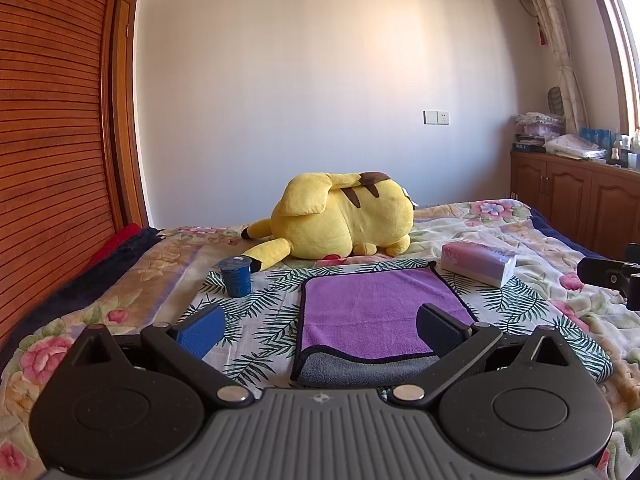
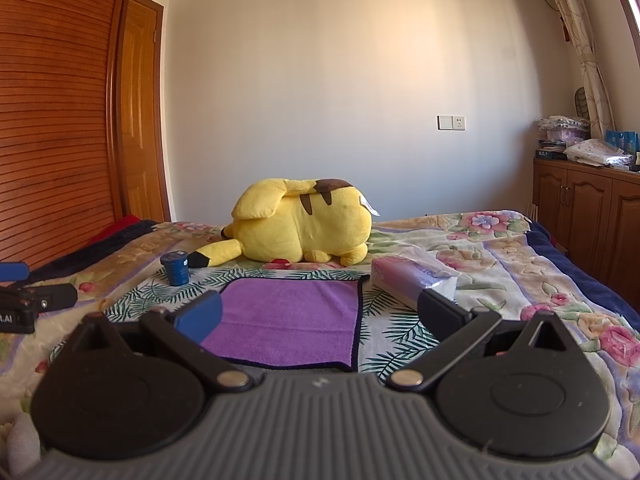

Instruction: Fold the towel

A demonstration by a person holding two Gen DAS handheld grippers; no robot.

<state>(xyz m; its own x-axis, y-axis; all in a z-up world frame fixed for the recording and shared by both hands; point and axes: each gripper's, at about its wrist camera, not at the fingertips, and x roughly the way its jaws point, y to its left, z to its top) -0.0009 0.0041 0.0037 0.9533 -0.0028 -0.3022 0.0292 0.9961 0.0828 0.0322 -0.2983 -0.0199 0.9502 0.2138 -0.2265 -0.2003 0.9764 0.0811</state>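
Both the left gripper (image 1: 320,330) and right gripper (image 2: 320,316) are hovering with fingers wide and empty over the purple towel (image 1: 376,312) — already folded once, judging by the grey underside showing — so another fold is calling for pinching its near corners.

Place: a home bedroom
Evidence: floral-quilted bed (image 1: 500,236), yellow plush toy (image 1: 344,220), slatted wooden wardrobe (image 1: 52,120), patterned curtain (image 2: 580,40)

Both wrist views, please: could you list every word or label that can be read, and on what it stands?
"t.AI", cut off at the frame edge: left gripper body.
Tissue pack: upside-down print, unreadable.
Blue cup: label too small.
Packages on the cabinet: print blurred.
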